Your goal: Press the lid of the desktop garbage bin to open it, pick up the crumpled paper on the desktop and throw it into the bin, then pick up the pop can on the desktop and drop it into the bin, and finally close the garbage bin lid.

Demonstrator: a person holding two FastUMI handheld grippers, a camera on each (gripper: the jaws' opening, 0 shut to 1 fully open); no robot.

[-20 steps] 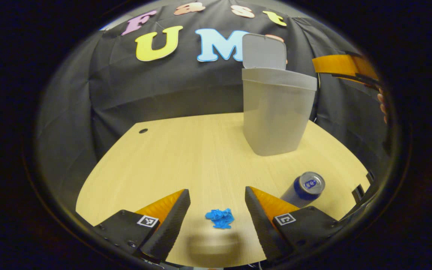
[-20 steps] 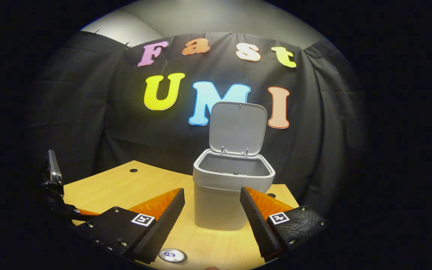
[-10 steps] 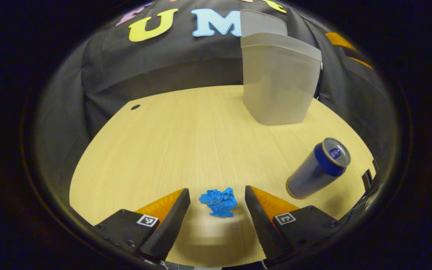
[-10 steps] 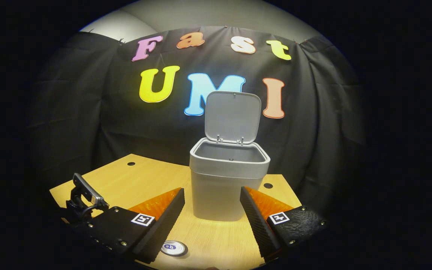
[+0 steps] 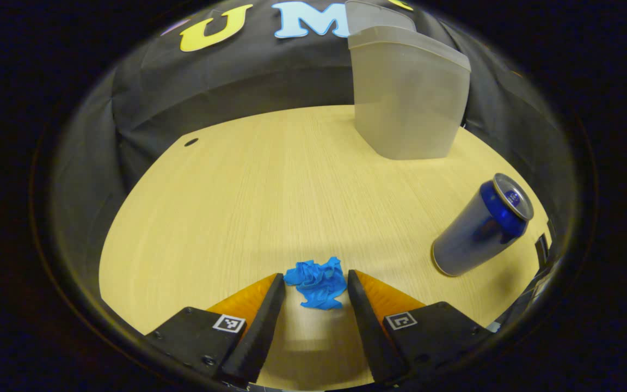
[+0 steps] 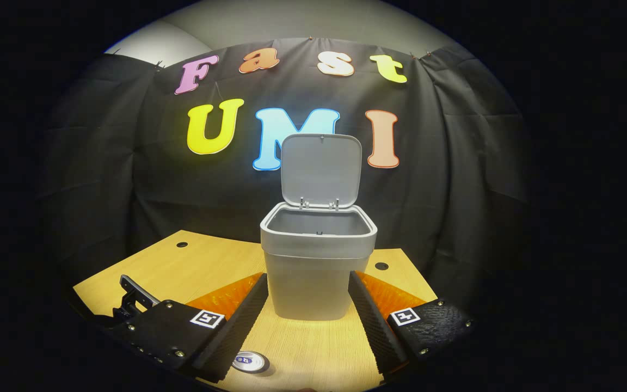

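My left gripper [image 5: 312, 287] is open around the blue paper ball [image 5: 316, 282]. My right gripper [image 6: 308, 294] is open too, facing the open bin [image 6: 318, 256].

Pale wood-grain tabletop [image 5: 270, 196], curved front edge, small round holes [image 6: 381, 266] near its far corners. Black creased cloth wall [image 6: 455, 163] hangs behind it. Grey-white room wall [image 6: 313, 22] above the cloth.

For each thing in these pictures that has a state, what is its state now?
garbage bin: upright on the table
lid: open, raised
crumpled paper: on the table, between the fingers, not gripped
pop can: standing on the table
left gripper: open
right gripper: open, holds nothing
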